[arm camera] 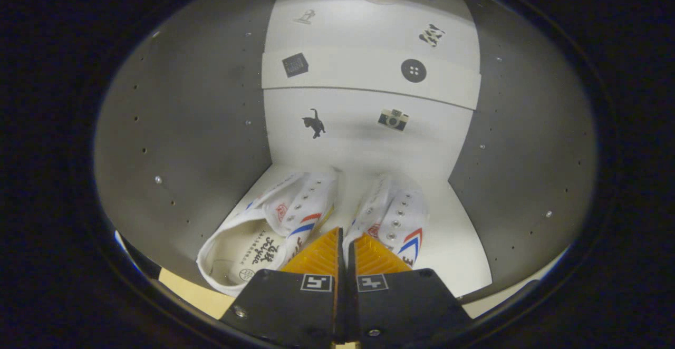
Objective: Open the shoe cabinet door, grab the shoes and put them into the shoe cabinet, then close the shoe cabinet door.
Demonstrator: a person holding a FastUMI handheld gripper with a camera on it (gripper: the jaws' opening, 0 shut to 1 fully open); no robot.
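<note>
The shoe cabinet (190, 127) takes up pretty much everything ahead, with the camera looking straight into it: grey side walls dotted with little peg holes, a white back panel, and a white floor. A white shelf (369, 75) runs across the back higher up. The back panel and the shelf edge have small stickers on them: a black cat (314, 123), a camera (393, 119), a round button (413, 70) and a dark square (295, 65).

The shoes (274, 228) are already inside, sitting on the cabinet floor side by side, toes pointing toward the back. They're white canvas sneakers with red and blue stripes and metal eyelets. The left one shows its open heel and insole; the right one sits just beyond the fingers, which hide part of it.

The gripper (345, 238) is down low in front of the shoes with its fingers closed tight against each other, nothing caught between them, just a thin seam.
</note>
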